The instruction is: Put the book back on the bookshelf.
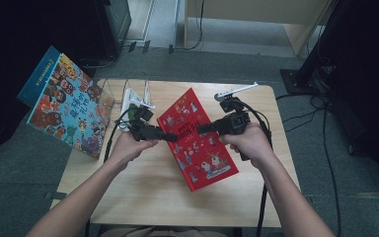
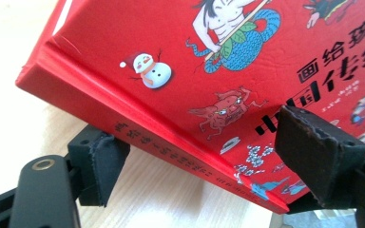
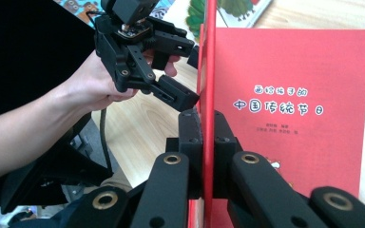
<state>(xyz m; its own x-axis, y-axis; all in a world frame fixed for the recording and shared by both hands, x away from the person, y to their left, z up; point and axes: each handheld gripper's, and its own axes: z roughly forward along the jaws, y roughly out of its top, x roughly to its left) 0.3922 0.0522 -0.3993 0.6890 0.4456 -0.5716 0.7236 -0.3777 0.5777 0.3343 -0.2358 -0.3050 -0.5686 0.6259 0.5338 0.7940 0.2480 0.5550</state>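
- The red book (image 1: pixel 197 140) is a hardback with a glossy, smooth cover printed with small cartoon figures, a snowman (image 2: pixel 148 70) among them, and bold Chinese title characters. Its spine (image 2: pixel 171 147) is rounded and carries a line of small print.
- It lies near the middle of my desk (image 1: pixel 143 192), a pale wooden top with a fine grain and rounded corners; the book is turned at an angle, its long sides running from the far edge toward the near right corner.
- My right hand-held gripper (image 1: pixel 201 129) has its 2 black jaws closed on the front cover (image 3: pixel 208 71), which stands up thin and edge-on between the pads. Beside it the plain red title page (image 3: pixel 294 109) lies flat.
- My left hand-held gripper (image 1: pixel 173 138) is at the spine side of the book. 1 soft, matt black pad (image 2: pixel 100 161) sits under the spine and the other (image 2: pixel 313 152) over the cover; I cannot tell whether they press on it.
- A second picture book (image 1: pixel 69 106), blue-edged and crowded with orange and brown cartoon faces, stands tilted at the far left corner of the desk.
- A white power strip (image 1: pixel 128 101) lies by the far edge.
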